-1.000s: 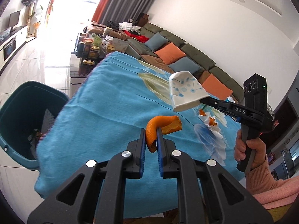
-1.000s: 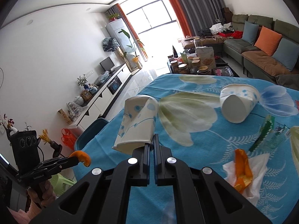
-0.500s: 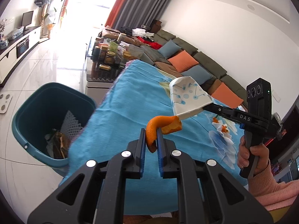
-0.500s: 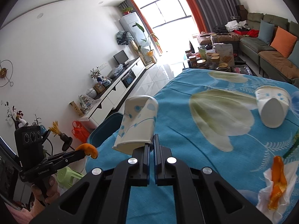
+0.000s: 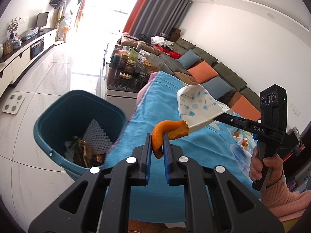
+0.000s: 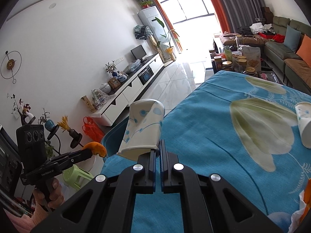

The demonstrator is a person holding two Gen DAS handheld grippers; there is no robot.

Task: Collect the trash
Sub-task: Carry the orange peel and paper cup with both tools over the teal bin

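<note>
Trash bin [image 5: 58, 116] has come closer on your left, so your left gripper [image 5: 157, 151], clamped on orange peel [image 5: 169, 131], and right gripper [image 6: 157, 155], clamped on paper cup [image 6: 143, 128], can drop soon.

A: Setting? Home living room.
B: Evidence: long sofa [image 5: 211, 68] with orange and blue cushions at right of frame; low TV cabinet [image 6: 134, 89] with monitor [image 6: 138, 52] along left wall; curtains [image 5: 155, 13] at upper centre; wall clock [image 6: 11, 64] at left; table [image 6: 223, 120] under a blue floral cloth.
</note>
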